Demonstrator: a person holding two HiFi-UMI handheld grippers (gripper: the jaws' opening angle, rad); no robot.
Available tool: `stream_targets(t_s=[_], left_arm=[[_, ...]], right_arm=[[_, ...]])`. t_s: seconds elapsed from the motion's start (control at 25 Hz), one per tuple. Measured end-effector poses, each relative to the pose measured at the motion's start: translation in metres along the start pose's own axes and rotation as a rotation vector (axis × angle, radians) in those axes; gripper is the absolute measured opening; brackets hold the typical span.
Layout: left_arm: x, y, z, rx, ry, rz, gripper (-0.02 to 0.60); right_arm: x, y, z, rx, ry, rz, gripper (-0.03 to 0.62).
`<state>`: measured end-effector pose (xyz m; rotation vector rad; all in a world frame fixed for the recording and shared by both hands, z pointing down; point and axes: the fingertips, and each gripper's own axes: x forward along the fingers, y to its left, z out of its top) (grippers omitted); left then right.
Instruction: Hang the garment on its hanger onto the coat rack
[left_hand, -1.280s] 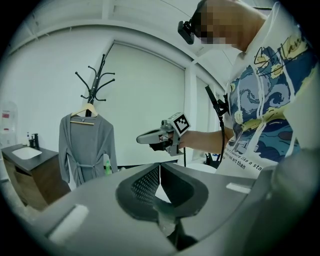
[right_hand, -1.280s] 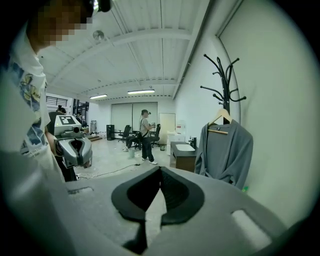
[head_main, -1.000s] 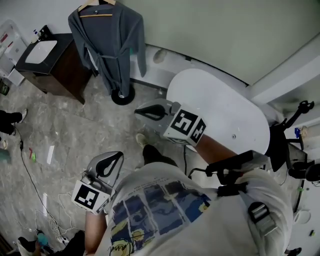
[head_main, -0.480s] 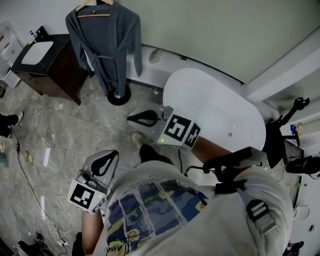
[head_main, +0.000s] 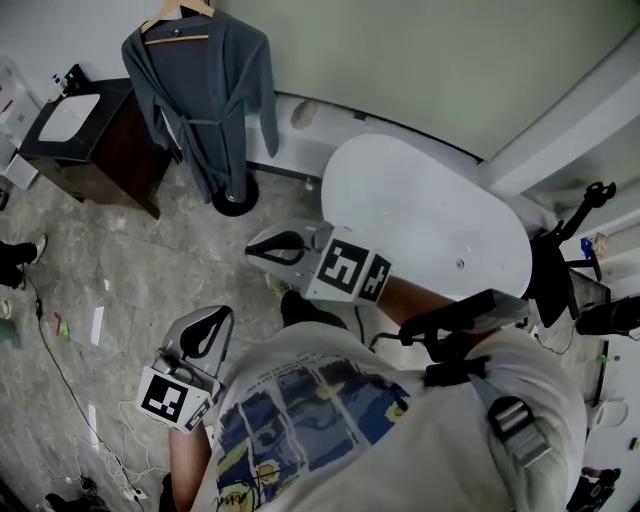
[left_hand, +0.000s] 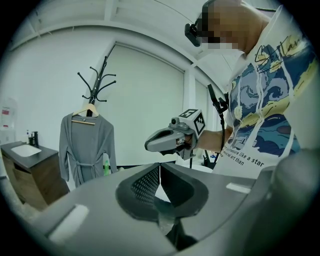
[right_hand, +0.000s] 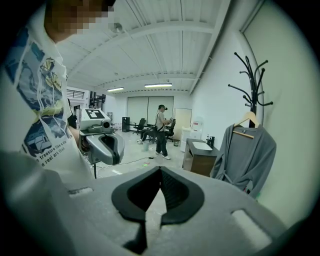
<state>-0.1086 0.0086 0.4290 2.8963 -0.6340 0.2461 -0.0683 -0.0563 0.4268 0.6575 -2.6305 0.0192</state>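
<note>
Garment (head_main: 205, 95) on hanger (head_main: 176, 17), hung on coat rack (head_main: 236, 196), well apart from both closed, empty jaws

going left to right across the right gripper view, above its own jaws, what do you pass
left gripper → person standing far back → dark cabinet → grey robe

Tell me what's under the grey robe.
The rack's round black base shows on the floor below the robe's hem. The robe covers most of the pole below the hanger.
</note>
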Motion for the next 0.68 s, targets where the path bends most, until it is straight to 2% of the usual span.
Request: stream_targets(t_s=[0.68], left_arm=[[-0.0053,-0.0006,-0.0052,-0.007,-0.001,0.010,0.008]], right_arm=[[0.0073,0.0091,-0.0075,0.005,0.012,0.016,0.002]])
